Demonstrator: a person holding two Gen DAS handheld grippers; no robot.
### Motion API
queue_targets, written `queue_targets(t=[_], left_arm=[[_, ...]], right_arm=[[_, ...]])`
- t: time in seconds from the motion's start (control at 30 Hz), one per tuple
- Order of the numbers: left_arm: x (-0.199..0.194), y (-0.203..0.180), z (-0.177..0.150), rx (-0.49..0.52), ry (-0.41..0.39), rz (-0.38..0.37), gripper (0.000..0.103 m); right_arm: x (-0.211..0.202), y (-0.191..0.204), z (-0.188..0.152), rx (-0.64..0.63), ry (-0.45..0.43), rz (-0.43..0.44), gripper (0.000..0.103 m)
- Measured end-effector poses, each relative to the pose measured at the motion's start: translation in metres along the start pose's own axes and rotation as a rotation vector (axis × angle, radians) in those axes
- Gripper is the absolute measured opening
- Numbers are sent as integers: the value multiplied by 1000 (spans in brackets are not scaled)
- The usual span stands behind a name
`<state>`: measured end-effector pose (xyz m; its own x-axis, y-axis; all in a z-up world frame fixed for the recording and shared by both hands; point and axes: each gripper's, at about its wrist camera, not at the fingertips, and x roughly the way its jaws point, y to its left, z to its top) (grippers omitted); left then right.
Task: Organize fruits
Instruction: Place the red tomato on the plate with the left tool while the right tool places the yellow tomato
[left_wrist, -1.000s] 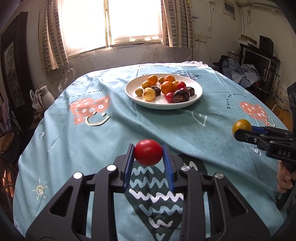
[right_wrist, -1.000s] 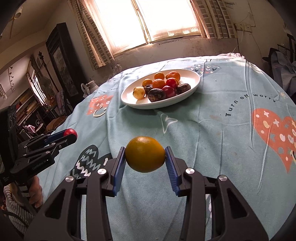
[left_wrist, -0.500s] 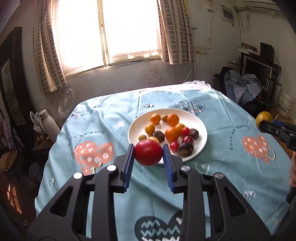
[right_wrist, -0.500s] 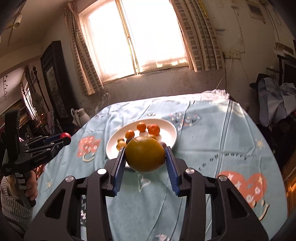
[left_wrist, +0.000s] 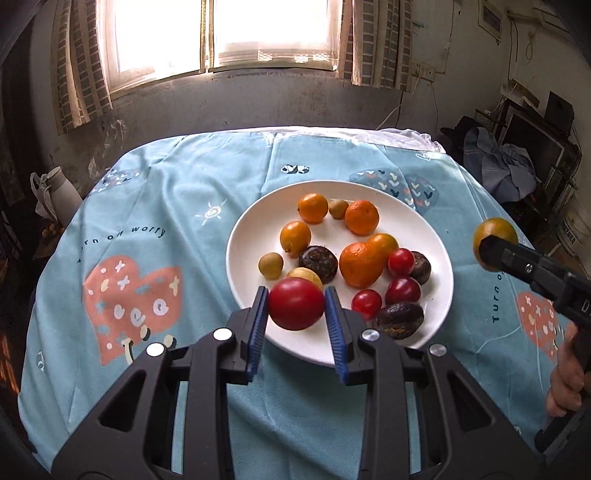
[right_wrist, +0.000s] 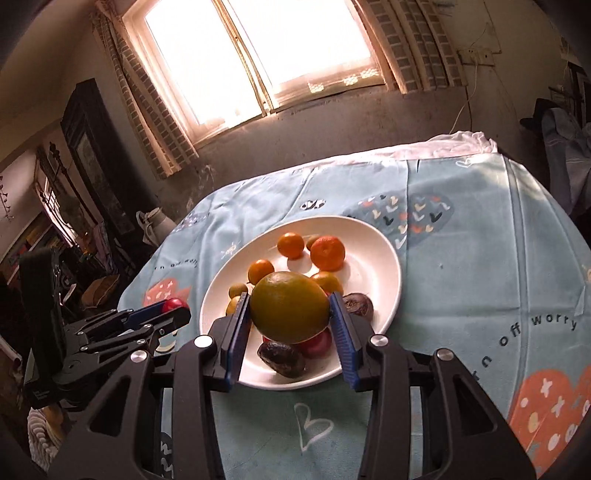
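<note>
Tablecloth of light blue fabric (left_wrist: 192, 206), printed with coral hearts and the words "Turn off worry", covers the round table below me, and a bright window with checked curtains (left_wrist: 221, 33) stands in the wall beyond its far edge. On the cloth sits a wide white ceramic plate (left_wrist: 424, 229), and it carries a loose heap of fruit: small orange mandarins (left_wrist: 362, 217) toward the far side, dark wrinkled purple fruits (left_wrist: 318, 260) and little red tomatoes (left_wrist: 402, 291) nearer me, and a few small yellow-green round fruits (left_wrist: 270, 266) at its left. My left gripper (left_wrist: 296, 311) hangs above the near left rim of the plate, its blue-padded fingers pinching a smooth round red tomato (left_wrist: 296, 308) from both sides, clear of the plate and of the fruit beneath. My right gripper (right_wrist: 290, 314) hangs above the near part of the same plate, its blue pads pressed against a large round orange with a greenish-yellow skin (right_wrist: 290, 312), which is held in the air over the dark fruits and tomatoes. From the left wrist view that orange (left_wrist: 495, 236) shows off to the right of the plate, above the cloth, and my right hand (left_wrist: 565, 373) grips the handle below it.
</note>
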<state>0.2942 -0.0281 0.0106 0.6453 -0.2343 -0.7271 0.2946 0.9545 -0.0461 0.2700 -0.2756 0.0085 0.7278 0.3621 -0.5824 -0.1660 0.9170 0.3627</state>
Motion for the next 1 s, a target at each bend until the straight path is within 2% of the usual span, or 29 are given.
queue_targets(t=[0.13,0.27,0.4,0.53,0.9,0.97,1.0], left_arm=[[4,11,-10,-60,19,-93,31],[7,-3,-21,-29,52,-179,31],[20,0,-18,-35,59,-131,31],[41,24,-7,-104,94,-133,31],[67,40,5,-128,103,-101,32],[68,41,7,-135,96,-102,36],[68,41,7,-139,93,-104,43]], right_arm=[[10,5,0,-4,9,-14,43],[20,19,-4,-36,50,24,43],[34,41,-13,-88,89,51,43],[46,53,-21,-123,120,57,43],[77,63,-32,-181,165,29,44],[79,63,-31,-178,157,31,46],[77,62,-29,-179,142,30,50]])
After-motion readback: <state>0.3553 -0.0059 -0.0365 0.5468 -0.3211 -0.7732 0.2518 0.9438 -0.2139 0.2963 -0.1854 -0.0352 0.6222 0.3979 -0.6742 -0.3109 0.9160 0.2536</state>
